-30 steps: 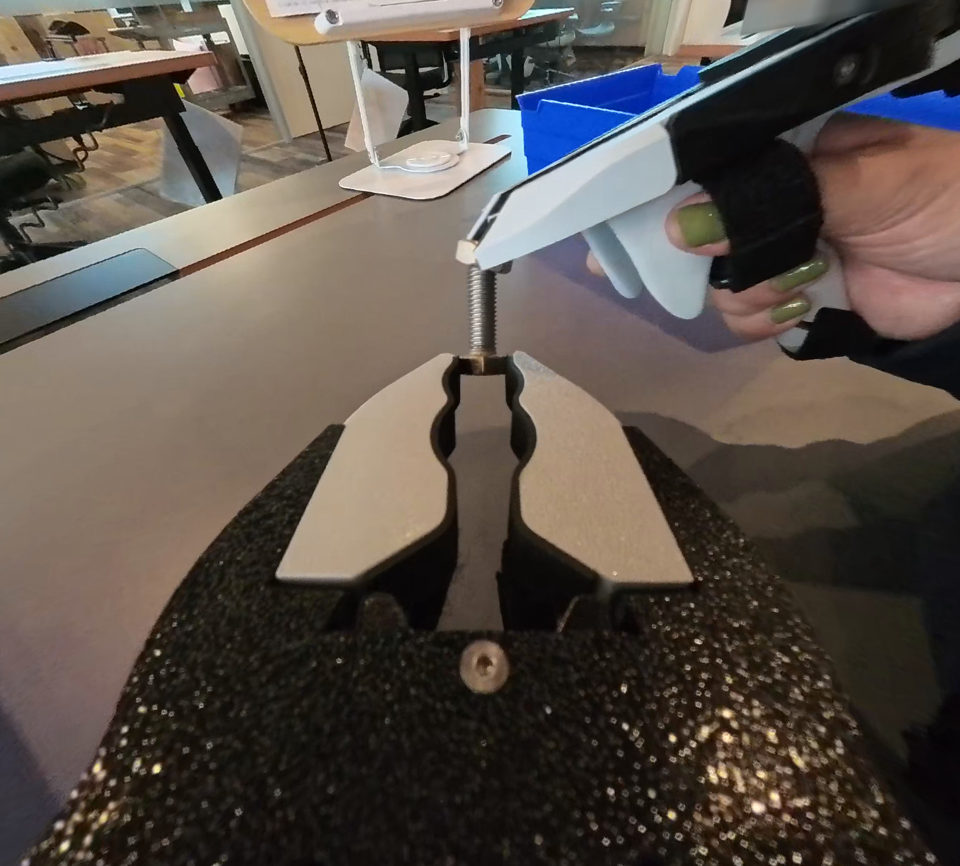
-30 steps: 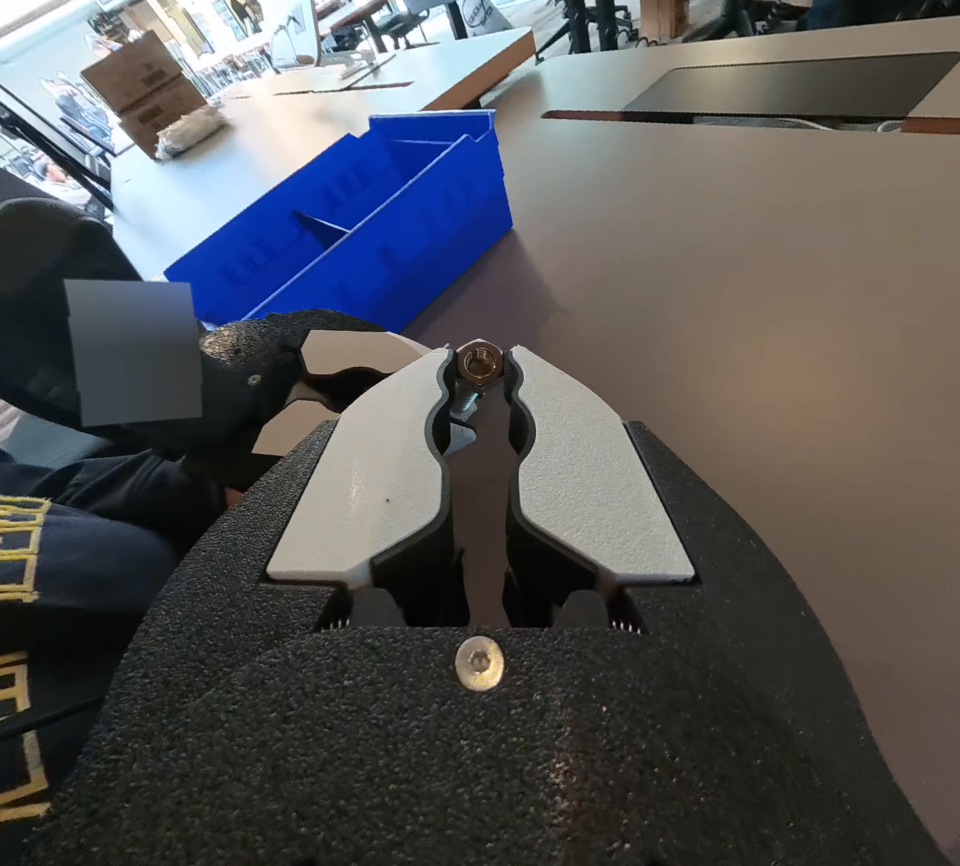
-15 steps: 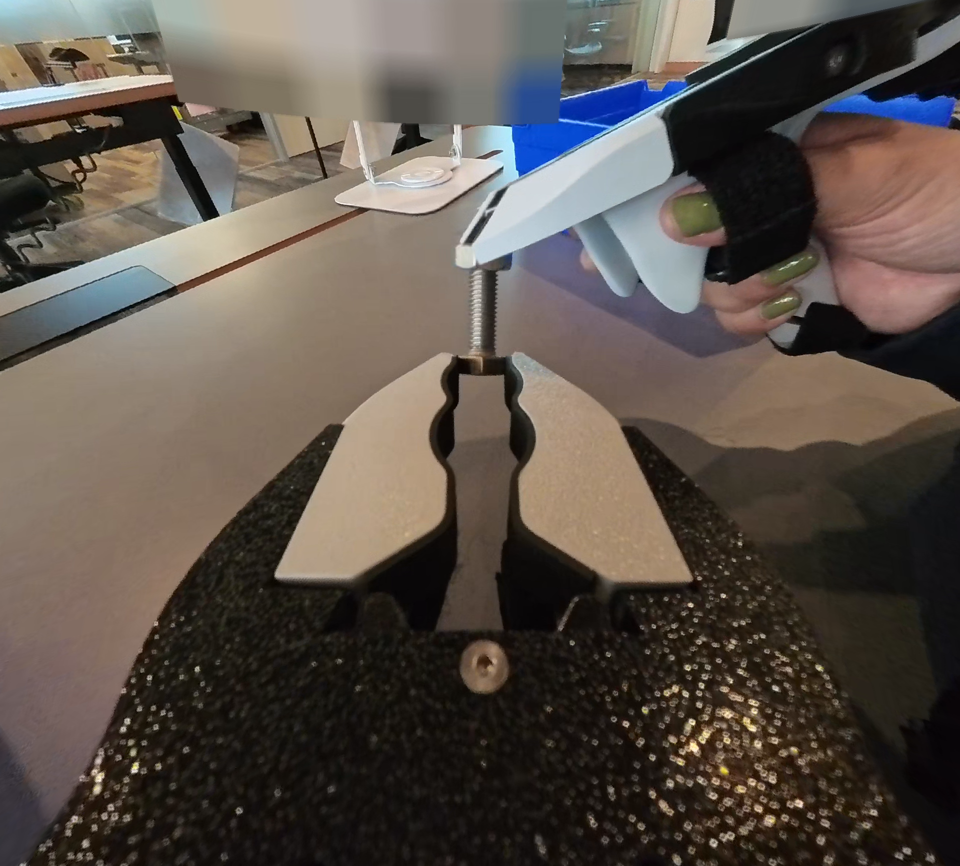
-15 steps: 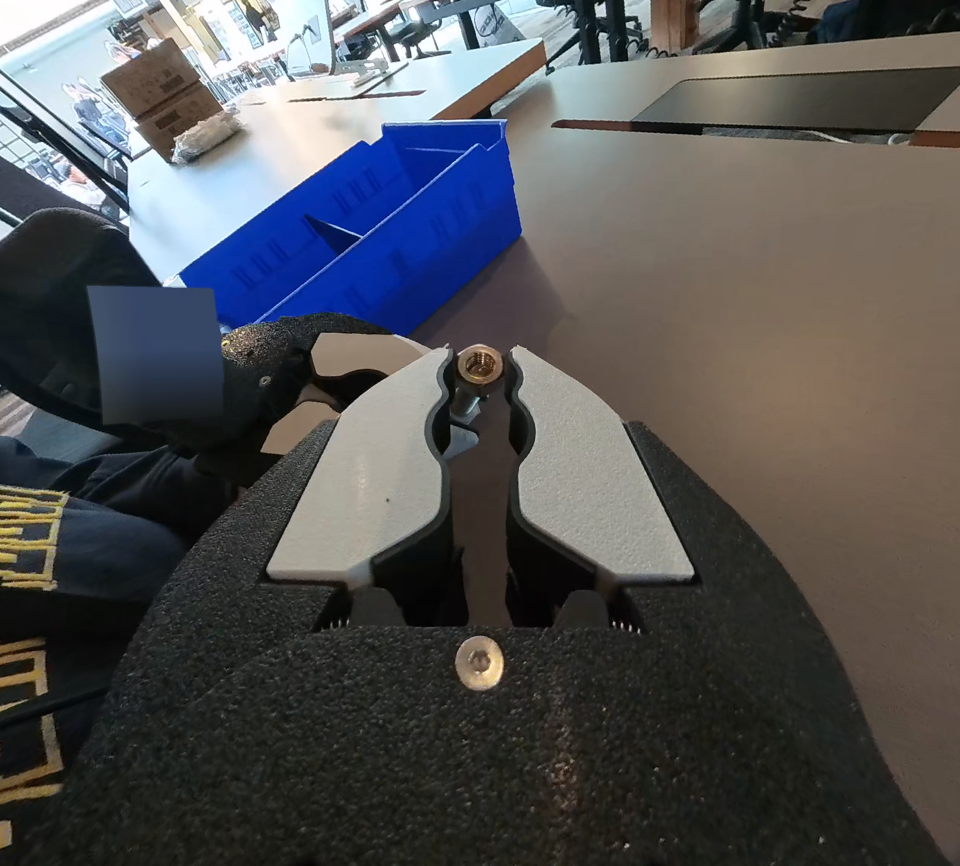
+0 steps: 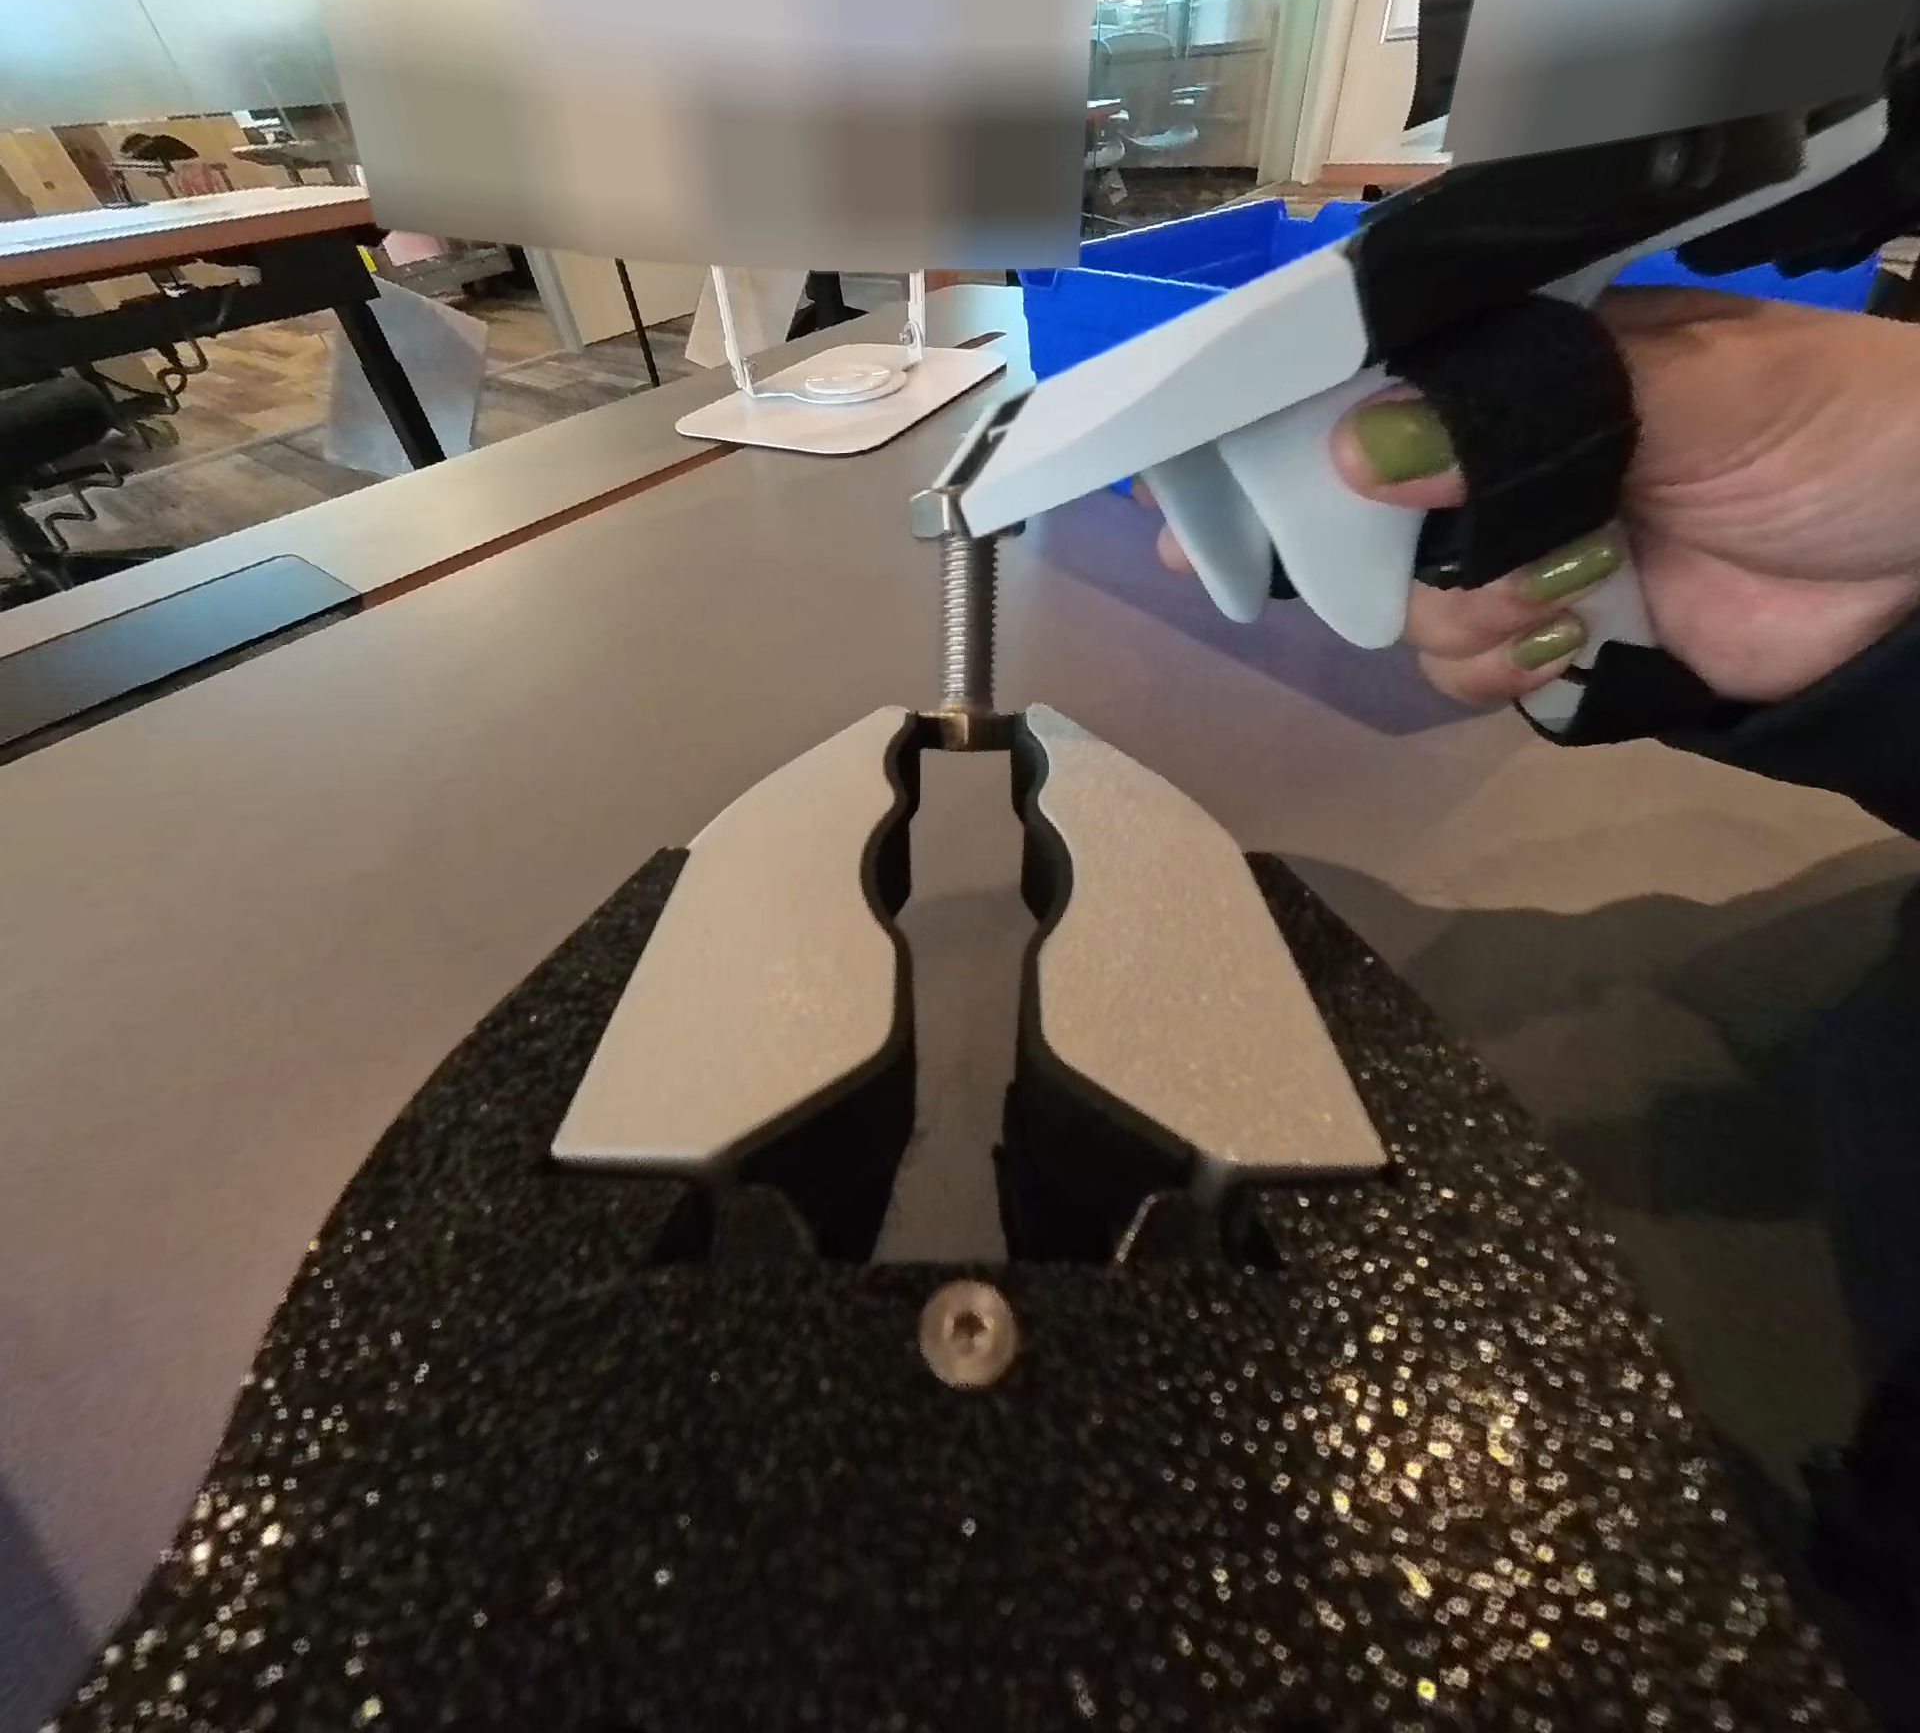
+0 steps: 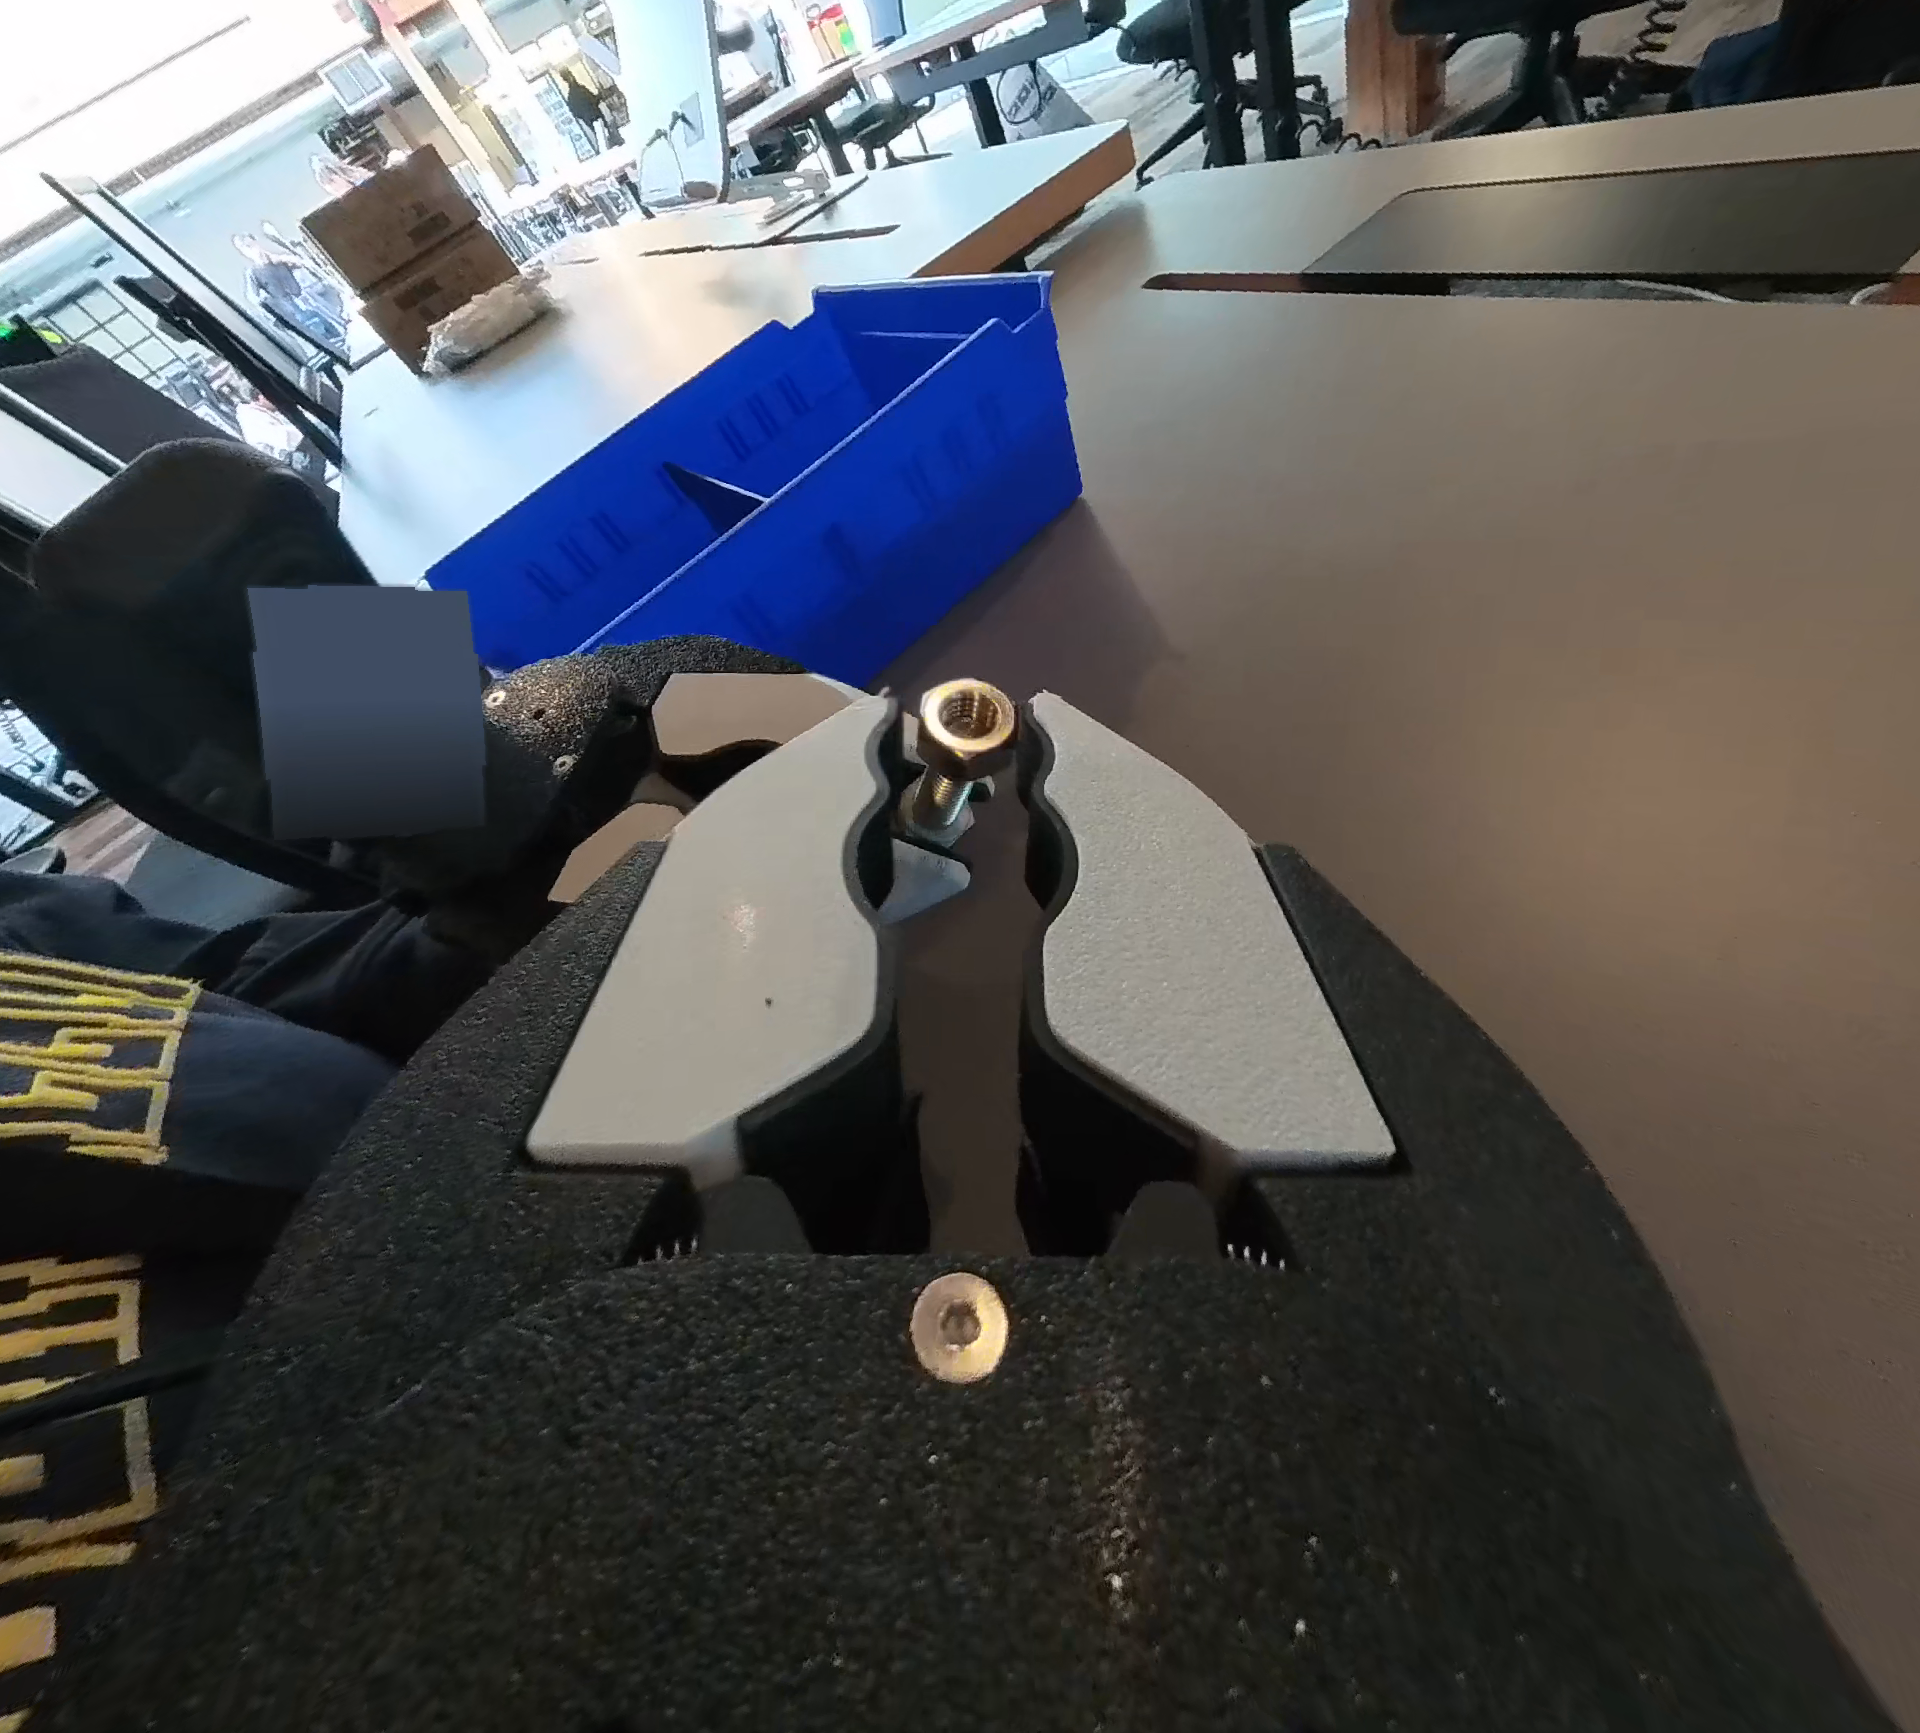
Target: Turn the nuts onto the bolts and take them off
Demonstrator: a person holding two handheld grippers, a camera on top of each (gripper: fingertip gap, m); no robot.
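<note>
While both grippers meet above the grey table (image 5: 312, 852), the blue bin (image 6: 914, 520) stands beyond them. Yellow lettering marks a dark sleeve (image 6: 104, 1112). The left gripper (image 5: 966, 738), nearly closed, clamps the upright bolt (image 5: 966, 634) by its head; the right gripper (image 6: 961, 733) pinches the nut (image 6: 966, 717) on its far end

Bin (image 6: 914, 530) on table (image 6: 1507, 748)

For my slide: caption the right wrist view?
Right claw pinches nut on bolt end; blue bin behind.
</note>
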